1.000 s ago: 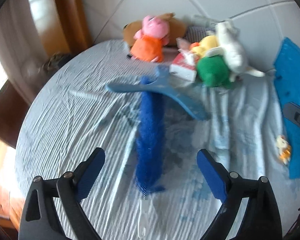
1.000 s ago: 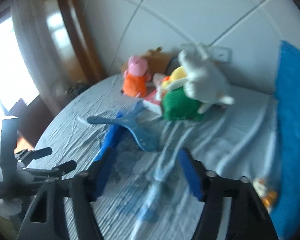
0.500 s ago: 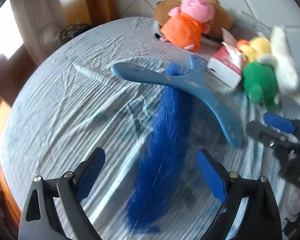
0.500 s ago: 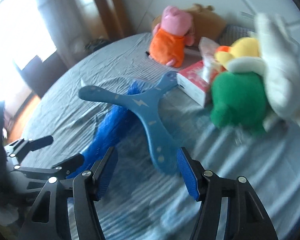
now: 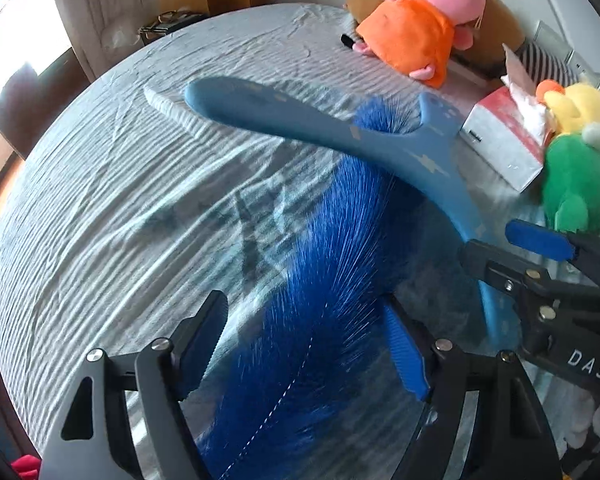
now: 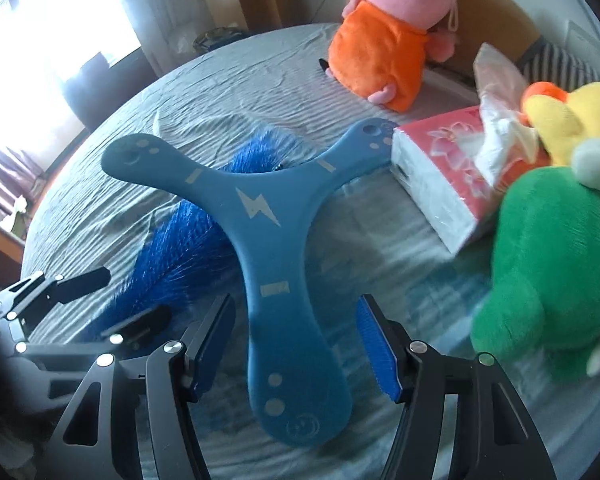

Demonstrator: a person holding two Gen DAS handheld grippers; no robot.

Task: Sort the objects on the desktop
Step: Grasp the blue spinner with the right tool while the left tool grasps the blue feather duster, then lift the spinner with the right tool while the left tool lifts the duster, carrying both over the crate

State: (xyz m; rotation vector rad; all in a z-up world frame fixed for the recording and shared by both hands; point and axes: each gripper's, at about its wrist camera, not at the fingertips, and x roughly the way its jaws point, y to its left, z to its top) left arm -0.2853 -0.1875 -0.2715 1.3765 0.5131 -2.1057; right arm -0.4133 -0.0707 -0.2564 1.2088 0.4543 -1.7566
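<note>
While both spread wide, left gripper (image 5: 304,344) straddles one feather (image 5: 324,280); right gripper (image 6: 296,344) straddles one boomerang (image 6: 260,216).

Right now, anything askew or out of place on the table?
Yes: the three-armed blue boomerang lies on top of the blue feather, pinning its far end. The tissue pack sits skewed with tissue sticking out, wedged against the plush pile. Both grippers, left and right, are open.

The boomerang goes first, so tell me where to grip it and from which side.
Grip the near arm of the blue three-armed boomerang, coming straight in from its rounded tip. That arm lies flat between the open right gripper and is clear; the far arms overlap the blue feather and end beside the tissue pack.
</note>
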